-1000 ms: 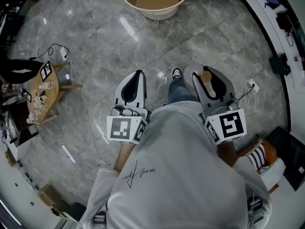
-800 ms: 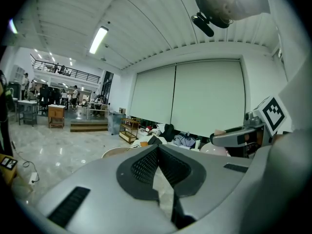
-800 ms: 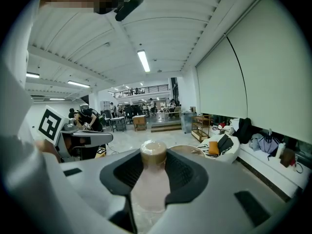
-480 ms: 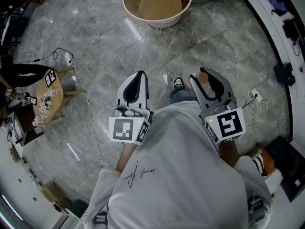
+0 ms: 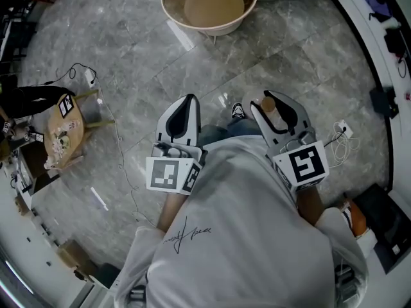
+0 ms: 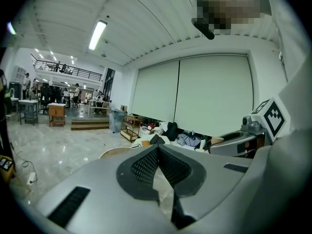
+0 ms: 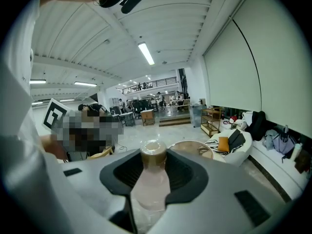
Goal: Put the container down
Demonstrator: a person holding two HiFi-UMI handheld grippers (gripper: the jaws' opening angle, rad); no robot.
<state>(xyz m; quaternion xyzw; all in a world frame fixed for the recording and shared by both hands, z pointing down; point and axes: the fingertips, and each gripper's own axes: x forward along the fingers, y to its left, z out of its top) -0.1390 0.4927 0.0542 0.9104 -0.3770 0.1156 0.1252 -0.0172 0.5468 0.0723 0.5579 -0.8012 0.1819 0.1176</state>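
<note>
Quantities, head view:
Grippers: two — left gripper (image 5: 185, 102) and right gripper (image 5: 277, 111).
Container (image 5: 270, 104): one.
Round basin (image 5: 168, 10): one, at 12 o'clock.
Small wooden table (image 5: 76, 124): one, at 9 o'clock.
Shoe (image 5: 238, 111): one — only one is visible.

Glossy grey marble floor (image 5: 128, 56) fills the head view, with a round cream tub (image 5: 209, 2) at 12 o'clock and a small, cluttered wooden table (image 5: 62, 130) at 9 o'clock. The gripper views show a white ribbed ceiling (image 6: 146, 13) with a strip light (image 6: 97, 34) at 11 o'clock. They also show wide pale window blinds (image 6: 214, 94), a mezzanine railing (image 6: 63, 71) at 9 o'clock and a white sofa (image 7: 236, 154) with cushions at 3 o'clock.
</note>
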